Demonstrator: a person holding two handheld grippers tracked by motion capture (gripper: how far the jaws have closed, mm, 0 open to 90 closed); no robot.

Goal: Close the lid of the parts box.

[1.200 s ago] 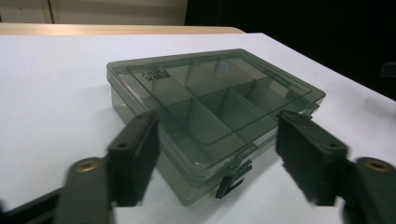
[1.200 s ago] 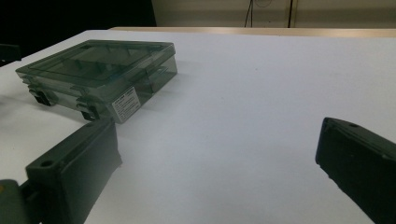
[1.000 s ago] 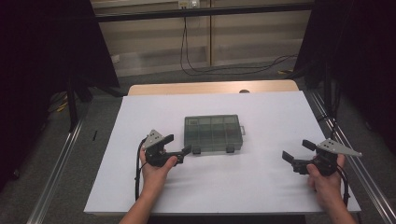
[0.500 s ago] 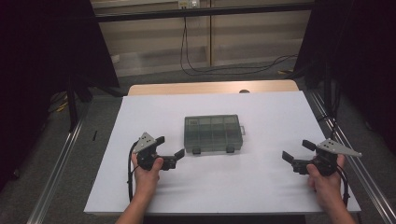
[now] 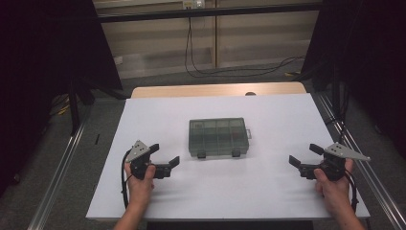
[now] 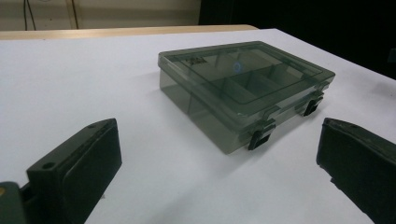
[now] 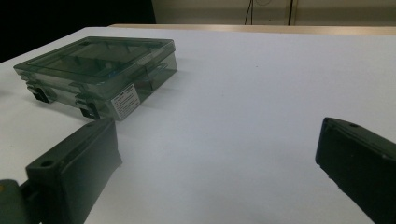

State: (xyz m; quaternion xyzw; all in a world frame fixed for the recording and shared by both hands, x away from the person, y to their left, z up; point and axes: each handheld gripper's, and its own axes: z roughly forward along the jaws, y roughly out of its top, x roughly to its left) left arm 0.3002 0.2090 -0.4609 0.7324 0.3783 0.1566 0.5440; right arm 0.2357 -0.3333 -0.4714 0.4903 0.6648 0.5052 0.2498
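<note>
Smoky grey plastic makes up the compartment box (image 5: 219, 137), which lies flat with its lid down near the middle of the white tabletop (image 5: 268, 201), its two dark latches (image 6: 259, 138) on the near edge. The left gripper (image 5: 164, 158) sits low over the table just left of and a little nearer than the box, its jaws spread wide with nothing between them and aimed toward the box's near left corner. The right gripper (image 5: 302, 160) rests well apart at the right side of the table, jaws likewise released and empty, facing left. Neither touches the box. By my reading the work is at its approach stage: both hands are set but no contact is made. Next, the left gripper would likely need to close in on the near edge, perhaps to steady the box or meet a latch, while the right comes across from the far side.
</note>
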